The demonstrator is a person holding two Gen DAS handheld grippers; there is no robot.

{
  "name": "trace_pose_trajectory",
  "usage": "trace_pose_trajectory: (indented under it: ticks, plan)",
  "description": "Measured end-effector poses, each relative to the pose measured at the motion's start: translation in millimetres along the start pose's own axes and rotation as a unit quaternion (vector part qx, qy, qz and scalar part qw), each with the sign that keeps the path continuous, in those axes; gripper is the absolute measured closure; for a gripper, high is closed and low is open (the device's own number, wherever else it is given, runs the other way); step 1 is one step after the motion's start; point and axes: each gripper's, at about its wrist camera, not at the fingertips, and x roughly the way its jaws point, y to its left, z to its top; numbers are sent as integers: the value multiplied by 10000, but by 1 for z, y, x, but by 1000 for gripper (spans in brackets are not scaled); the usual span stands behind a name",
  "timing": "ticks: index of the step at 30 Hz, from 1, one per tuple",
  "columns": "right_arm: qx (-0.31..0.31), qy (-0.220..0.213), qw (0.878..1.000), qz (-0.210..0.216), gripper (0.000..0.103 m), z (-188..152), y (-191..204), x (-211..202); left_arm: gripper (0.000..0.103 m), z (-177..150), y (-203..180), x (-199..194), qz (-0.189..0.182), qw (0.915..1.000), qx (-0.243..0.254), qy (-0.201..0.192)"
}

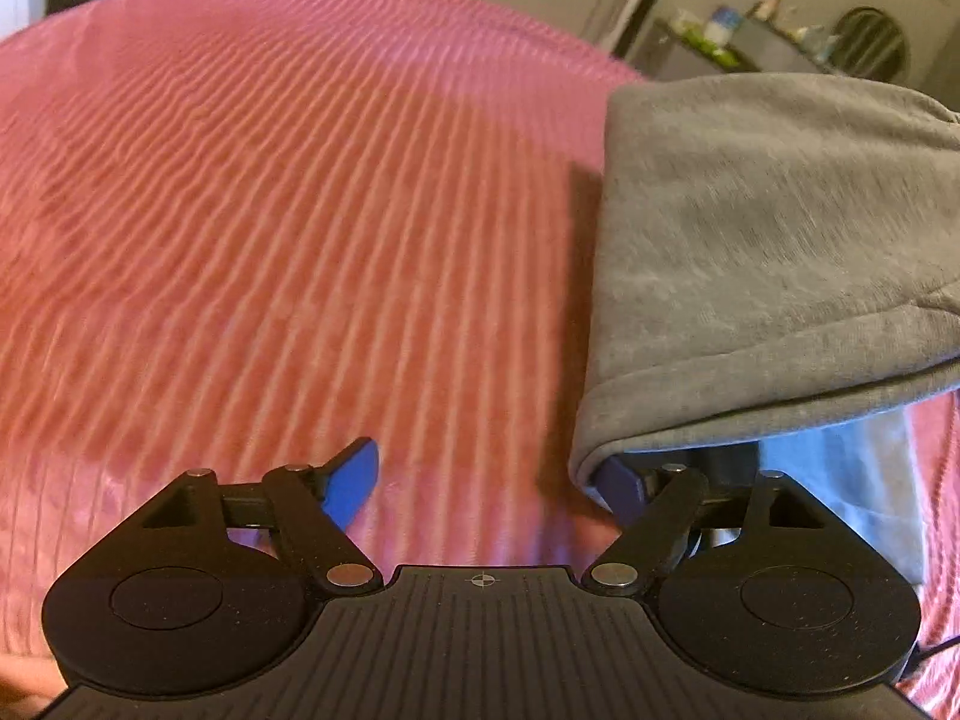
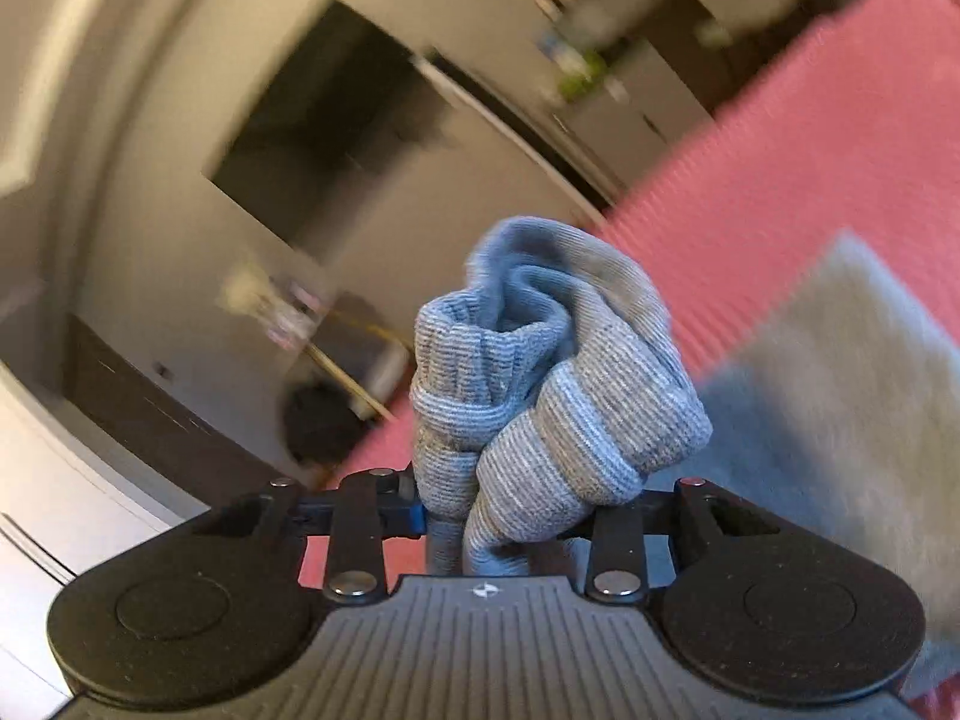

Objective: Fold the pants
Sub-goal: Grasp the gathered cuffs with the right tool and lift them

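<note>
Step in hand: I am judging this as the start of a fold, with my right tongs point(image 2: 510, 510) gripping a bunched ribbed cuff point(image 2: 540, 390) of the grey pants point(image 1: 768, 240) and holding it up off the bed.
Right tongs: they are closing narrow on the cuff, the knit bulging out above them; the blur in this view is hiding the exact pad contact.
Left tongs: my left tongs point(image 1: 486, 480) are standing wide apart and gripping nothing; the left blue pad point(image 1: 354, 480) is hovering over the pink cover, while the right one is sitting tucked under the pants' hem point(image 1: 750, 414).
Where the pants are: the main part is lying on the pink ribbed bedcover point(image 1: 270, 210), towards the right in the left wrist view, with one end raised in my right tongs.
Next move, as I judge it: I am needing to close the left tongs on the near hem, then carry both ends across together, keeping the cloth taut so no crease is forming.
Risk: the bunched cuff could slip or fold unevenly.
Containers: I am seeing none on the bed; the shelf clutter behind is too blurred to tell.
</note>
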Motion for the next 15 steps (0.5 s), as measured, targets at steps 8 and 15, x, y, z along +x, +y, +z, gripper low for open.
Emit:
trace_pose_trajectory:
  ticks: [8,15]
  plan:
    - [6,131,9853,-1704,59,-22,-81,-8,20,-7,-9,1,70,9994,325,108]
    - [1704,438,9746,-1387,29,-36,-145,1,20,-7,-10,1,128,9991,374,159]
